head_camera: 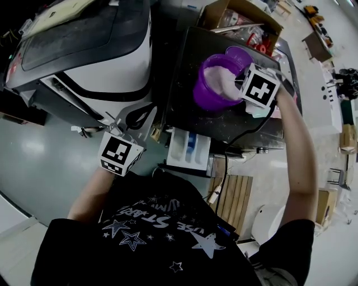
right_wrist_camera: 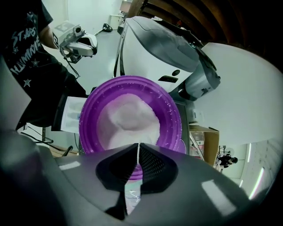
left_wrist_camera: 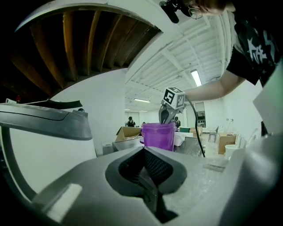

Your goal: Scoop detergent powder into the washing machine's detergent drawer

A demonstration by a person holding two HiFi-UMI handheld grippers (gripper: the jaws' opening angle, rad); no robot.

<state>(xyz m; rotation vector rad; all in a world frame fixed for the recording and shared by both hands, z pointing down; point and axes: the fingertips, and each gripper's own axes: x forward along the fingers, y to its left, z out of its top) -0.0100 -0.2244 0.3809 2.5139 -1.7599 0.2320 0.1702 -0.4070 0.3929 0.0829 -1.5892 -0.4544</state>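
- Right gripper [right_wrist_camera: 137, 148]: jaws drawn almost together, clamped on a thin translucent strip [right_wrist_camera: 131, 194] that runs back between them. Its far end cannot be made out. In the head view this gripper [head_camera: 241, 84] sits at the near rim of the purple tub [head_camera: 208, 95], its marker cube above the rim.
- Left gripper [left_wrist_camera: 143, 152]: jaws closed, nothing between them. In the head view it [head_camera: 137, 118] hangs in front of the white machine [head_camera: 112, 61], well apart from the tub and to the left of the drawer.
- Purple tub: upright on the dark machine top [head_camera: 190, 56], lid off. The right gripper view looks straight down into it [right_wrist_camera: 88, 119].
- Detergent powder [right_wrist_camera: 130, 117]: a white heap inside the tub, piled against one wall [head_camera: 219, 78].
- Detergent drawer [head_camera: 189, 148]: pulled out from the front edge of the dark-topped machine, below the tub, its pale compartments open to view. Whether they hold powder cannot be told.
- Cardboard box [head_camera: 246, 11]: open, beyond the far edge of the dark top.
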